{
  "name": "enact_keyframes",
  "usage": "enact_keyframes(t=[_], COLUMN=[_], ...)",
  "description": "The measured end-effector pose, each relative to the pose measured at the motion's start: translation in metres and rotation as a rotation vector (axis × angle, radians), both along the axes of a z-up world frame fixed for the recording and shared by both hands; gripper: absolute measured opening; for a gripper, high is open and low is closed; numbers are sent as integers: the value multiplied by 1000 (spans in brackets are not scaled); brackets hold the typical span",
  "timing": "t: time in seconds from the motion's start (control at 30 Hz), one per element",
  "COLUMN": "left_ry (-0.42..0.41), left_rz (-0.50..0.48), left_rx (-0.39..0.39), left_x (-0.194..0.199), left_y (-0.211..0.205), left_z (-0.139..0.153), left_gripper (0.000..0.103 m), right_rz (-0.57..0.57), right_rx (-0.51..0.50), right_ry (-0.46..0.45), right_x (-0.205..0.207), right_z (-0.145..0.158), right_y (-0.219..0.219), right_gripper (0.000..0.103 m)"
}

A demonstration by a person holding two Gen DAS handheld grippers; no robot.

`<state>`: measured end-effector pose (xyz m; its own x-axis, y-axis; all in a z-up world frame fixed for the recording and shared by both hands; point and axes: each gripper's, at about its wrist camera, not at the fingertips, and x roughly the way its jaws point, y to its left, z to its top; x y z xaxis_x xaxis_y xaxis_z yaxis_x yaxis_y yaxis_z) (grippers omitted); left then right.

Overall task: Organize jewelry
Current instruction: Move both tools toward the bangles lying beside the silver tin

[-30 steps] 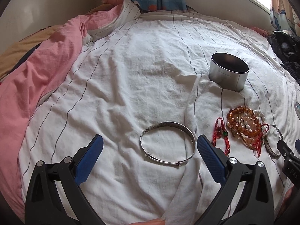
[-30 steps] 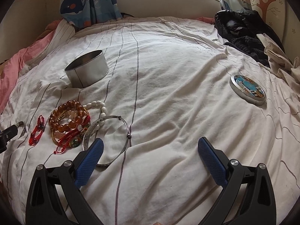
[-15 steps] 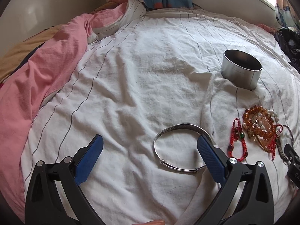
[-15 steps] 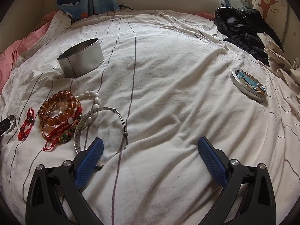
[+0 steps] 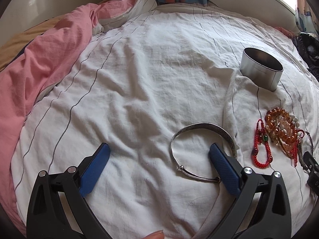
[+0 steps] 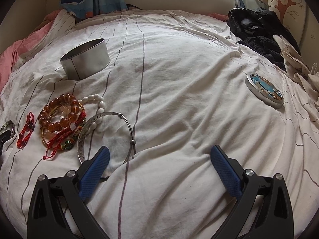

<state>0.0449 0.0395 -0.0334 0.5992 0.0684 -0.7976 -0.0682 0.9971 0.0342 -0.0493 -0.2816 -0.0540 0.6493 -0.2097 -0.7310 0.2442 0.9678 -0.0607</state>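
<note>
On the white striped bedsheet (image 5: 139, 79) lies a silver bangle (image 5: 201, 123). My left gripper (image 5: 159, 151) is open just above it, its right finger over the inside of the ring. To the right lie a red cord bracelet (image 5: 259, 162), a pile of amber bead bracelets (image 5: 279, 119) and an open round metal tin (image 5: 261, 71). In the right wrist view a second silver bangle (image 6: 82, 137) lies by the amber beads (image 6: 57, 109) and white beads (image 6: 99, 103). My right gripper (image 6: 159, 153) is open, its left finger overlapping that bangle's near rim. The tin (image 6: 85, 61) stands behind.
The tin's picture lid (image 6: 265, 90) lies face up on the right. Black clothes (image 6: 257, 25) and a cream cloth (image 6: 295, 59) pile at the far right. A pink quilt (image 5: 39, 63) is bunched along the left. A fingertip (image 5: 155, 235) shows at the bottom edge.
The left gripper has shifted left, so its right finger now covers part of the first bangle. The right gripper has moved forward and its left finger now overlaps the second bangle.
</note>
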Motion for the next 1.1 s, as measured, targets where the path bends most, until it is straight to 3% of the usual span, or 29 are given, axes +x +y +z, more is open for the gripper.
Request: enact_keyframes(t=[0.37, 0.57, 0.77, 0.9, 1.0, 1.1], left_ry=[-36, -79, -85, -94, -84, -94], left_rz=[8, -91, -127, -131, -137, -152], left_rx=[-60, -57, -70, -75, -101, -122], left_x=[-5, -14, -26, -35, -39, -41], left_y=[14, -10, -22, -19, -12, -8], left_z=[9, 28, 38, 41, 42, 45], left_gripper=[97, 97, 97, 97, 97, 97], right_rz=[0, 0, -2, -12, 52, 120], right_rx=[1, 1, 1, -24, 26, 77], right_ry=[0, 0, -8, 9, 71, -49], right_x=[0, 0, 0, 4, 3, -26], right_z=[0, 0, 0, -1, 6, 24], right_y=[0, 0, 1, 4, -1, -1], right_gripper=[97, 97, 97, 97, 97, 97])
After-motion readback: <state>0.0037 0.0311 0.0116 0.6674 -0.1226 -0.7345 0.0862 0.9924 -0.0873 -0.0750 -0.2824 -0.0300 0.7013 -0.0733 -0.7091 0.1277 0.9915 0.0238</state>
